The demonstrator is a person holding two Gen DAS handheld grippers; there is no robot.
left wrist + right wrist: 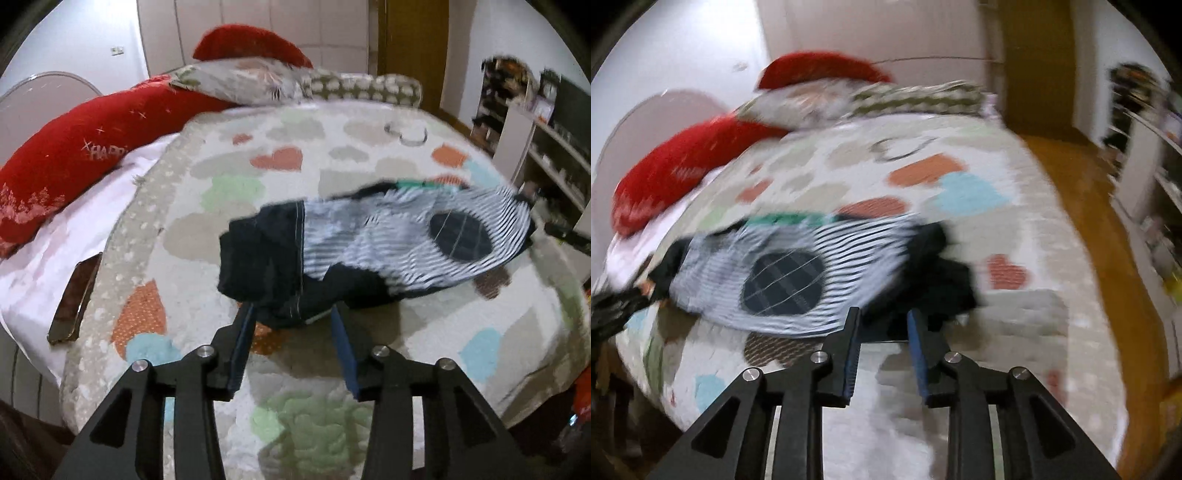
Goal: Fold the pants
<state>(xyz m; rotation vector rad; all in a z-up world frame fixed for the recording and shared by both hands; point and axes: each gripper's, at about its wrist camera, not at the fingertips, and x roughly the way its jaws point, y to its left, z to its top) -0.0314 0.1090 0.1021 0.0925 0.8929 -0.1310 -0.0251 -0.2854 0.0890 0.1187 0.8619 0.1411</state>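
Bedroom with a heart-patterned quilt point(280, 369) as landmark, dark pants point(332, 251) with striped lining crumpled mid-quilt, red pillows point(74, 155) at its far-left edge, left gripper point(293, 314) and right gripper point(882, 317) each spread open, fingertips at the pants' near edge

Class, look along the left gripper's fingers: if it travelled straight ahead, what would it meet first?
Most likely the pants: the left gripper has its open fingers reaching their dark near edge, heaped on the quilt. Depth is unclear.
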